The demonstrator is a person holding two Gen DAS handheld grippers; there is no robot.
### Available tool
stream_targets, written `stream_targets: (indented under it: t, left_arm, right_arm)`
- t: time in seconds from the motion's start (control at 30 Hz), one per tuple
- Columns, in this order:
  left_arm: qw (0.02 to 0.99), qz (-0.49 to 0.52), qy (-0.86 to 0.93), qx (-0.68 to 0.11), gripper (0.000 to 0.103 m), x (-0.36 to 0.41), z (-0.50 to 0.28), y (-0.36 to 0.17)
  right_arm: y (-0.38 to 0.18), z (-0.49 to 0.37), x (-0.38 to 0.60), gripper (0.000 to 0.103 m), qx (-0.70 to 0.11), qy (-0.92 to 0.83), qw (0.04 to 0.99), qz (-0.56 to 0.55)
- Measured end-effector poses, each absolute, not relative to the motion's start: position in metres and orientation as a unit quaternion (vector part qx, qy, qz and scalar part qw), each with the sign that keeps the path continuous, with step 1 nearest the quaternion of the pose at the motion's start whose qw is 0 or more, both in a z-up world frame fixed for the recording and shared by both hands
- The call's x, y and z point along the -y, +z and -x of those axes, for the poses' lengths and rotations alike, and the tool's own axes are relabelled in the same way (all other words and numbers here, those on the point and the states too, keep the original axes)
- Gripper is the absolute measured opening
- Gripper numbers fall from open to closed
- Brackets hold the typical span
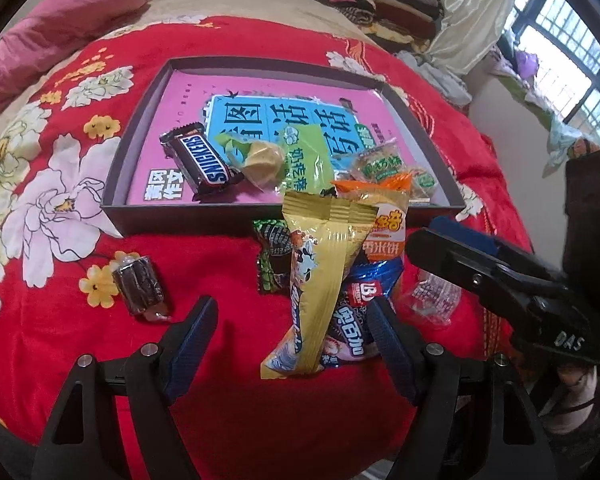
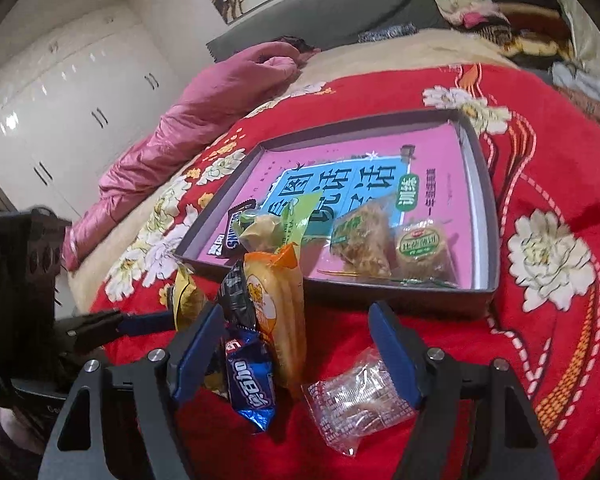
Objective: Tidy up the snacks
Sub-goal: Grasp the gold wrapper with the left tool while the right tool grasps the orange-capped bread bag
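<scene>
A dark shallow box with a pink book as its floor lies on the red blanket. It holds a Snickers bar, a yellow-green candy, a green packet and wrapped biscuits. A heap of snacks lies in front: a gold packet, an orange rice-cracker packet, a blue packet, a clear packet and a brown candy. My left gripper is open, its fingers either side of the gold packet. My right gripper is open over the heap.
The red flowered blanket covers a bed. A pink quilt lies at the back left. Folded clothes are stacked at the back right. A white wardrobe stands at the left.
</scene>
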State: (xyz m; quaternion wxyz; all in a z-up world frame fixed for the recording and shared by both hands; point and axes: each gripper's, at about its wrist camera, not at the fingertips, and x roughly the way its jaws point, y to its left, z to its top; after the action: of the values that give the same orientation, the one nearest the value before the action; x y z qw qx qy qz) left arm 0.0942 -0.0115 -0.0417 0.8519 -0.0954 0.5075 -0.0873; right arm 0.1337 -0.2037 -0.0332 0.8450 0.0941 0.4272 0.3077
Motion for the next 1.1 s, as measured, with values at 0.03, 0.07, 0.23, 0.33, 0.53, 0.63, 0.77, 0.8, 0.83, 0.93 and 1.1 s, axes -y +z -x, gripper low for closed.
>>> stream_targets:
  t: [0.03, 0.07, 0.23, 0.33, 0.53, 0.63, 0.77, 0.8, 0.83, 0.93, 1.1]
  left_arm:
    - [0.852, 0.095, -0.087, -0.507, 0.077, 0.012, -0.095, -0.042]
    - [0.852, 0.095, -0.088, -0.508, 0.073, 0.012, -0.095, -0.043]
    - [0.851, 0.099, -0.097, -0.507, 0.065, 0.013, -0.097, -0.045]
    - [0.85, 0.097, -0.1, -0.508, 0.061, 0.015, -0.098, -0.049]
    - [0.847, 0.098, -0.109, -0.511, 0.055, 0.019, -0.102, -0.053]
    - [0.846, 0.101, -0.113, -0.511, 0.054, 0.018, -0.103, -0.053]
    - [0.847, 0.108, -0.108, -0.51, 0.047, 0.015, -0.107, -0.054]
    - [0.846, 0.111, -0.11, -0.51, 0.047, 0.015, -0.107, -0.055]
    - [0.847, 0.11, -0.11, -0.509, 0.046, 0.015, -0.108, -0.055]
    - [0.848, 0.104, -0.108, -0.509, 0.045, 0.016, -0.11, -0.056]
    - [0.848, 0.117, -0.107, -0.506, 0.035, 0.015, -0.114, -0.056]
  right_arm:
    - [-0.035, -0.135, 0.205, 0.068, -0.432, 0.31, 0.841, -0.104]
    - [-0.036, -0.136, 0.205, 0.067, -0.433, 0.31, 0.84, -0.107]
    - [-0.039, -0.14, 0.2, 0.058, -0.437, 0.318, 0.834, -0.112]
    - [-0.041, -0.14, 0.191, 0.054, -0.439, 0.321, 0.834, -0.095]
    - [-0.05, -0.143, 0.178, 0.043, -0.447, 0.316, 0.834, -0.072]
    - [-0.054, -0.146, 0.175, 0.041, -0.449, 0.317, 0.832, -0.067]
    - [-0.056, -0.148, 0.168, 0.038, -0.446, 0.312, 0.837, -0.048]
    - [-0.057, -0.148, 0.167, 0.036, -0.447, 0.31, 0.838, -0.045]
    - [-0.059, -0.15, 0.166, 0.035, -0.451, 0.31, 0.836, -0.045]
    - [-0.063, -0.153, 0.164, 0.032, -0.458, 0.313, 0.831, -0.046]
    - [-0.061, -0.151, 0.166, 0.031, -0.454, 0.315, 0.832, -0.043]
